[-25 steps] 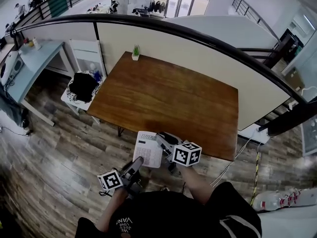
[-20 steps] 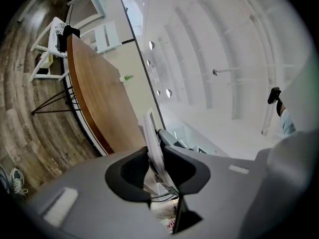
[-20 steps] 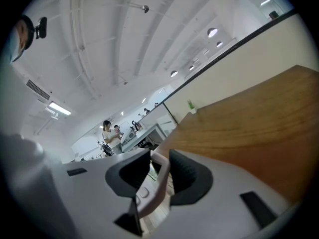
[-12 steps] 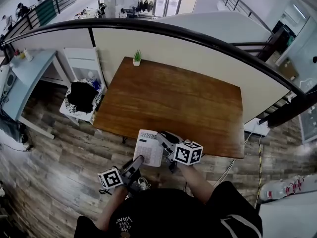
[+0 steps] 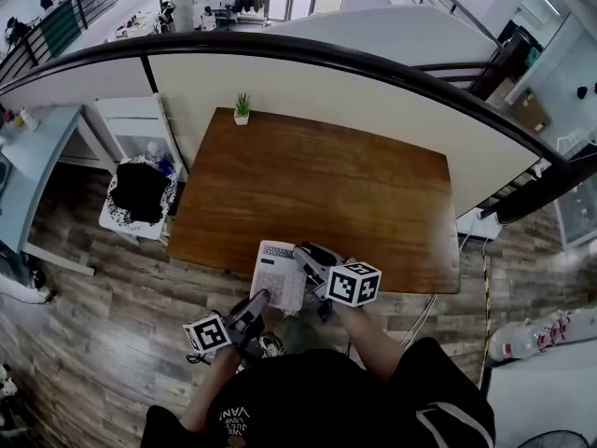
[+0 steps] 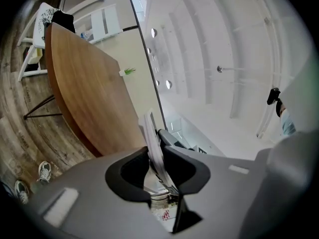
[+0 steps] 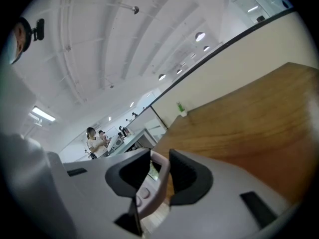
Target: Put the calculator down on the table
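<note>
Above table's [image 5: 373,203] near edge, calculator [image 5: 276,273] runs lengthwise away from person.

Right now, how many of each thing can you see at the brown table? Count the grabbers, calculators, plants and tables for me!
grippers: 2 (left gripper, right gripper, both holding the calculator)
calculator: 1
potted plant: 1
table: 1
Total: 5
</note>
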